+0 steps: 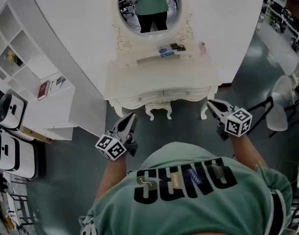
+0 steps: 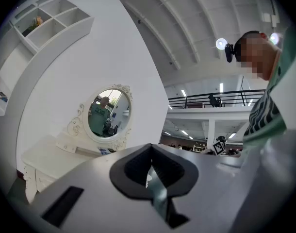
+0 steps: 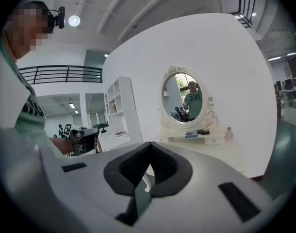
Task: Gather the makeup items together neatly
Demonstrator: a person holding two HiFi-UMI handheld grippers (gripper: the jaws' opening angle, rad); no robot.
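Note:
The makeup items sit on the small shelf under the oval mirror (image 1: pixel 149 4) of a white dressing table (image 1: pixel 161 80): a blue item (image 1: pixel 165 52), dark compacts (image 1: pixel 177 46) and a pink bottle (image 1: pixel 202 47). The right gripper view shows the blue item (image 3: pixel 190 135), the compacts (image 3: pixel 203 131) and the pink bottle (image 3: pixel 229 133) far ahead. My left gripper (image 1: pixel 131 117) and right gripper (image 1: pixel 211 104) hang in front of the table, well short of it, over the floor. Both are shut with nothing between the jaws, as seen on the left gripper (image 2: pixel 150 145) and the right gripper (image 3: pixel 149 144).
A white shelf unit (image 1: pixel 27 53) with a red book (image 1: pixel 43 90) stands at the left, white cases (image 1: pixel 10 131) below it. A white chair (image 1: pixel 282 102) is at the right. Grey floor lies between me and the table.

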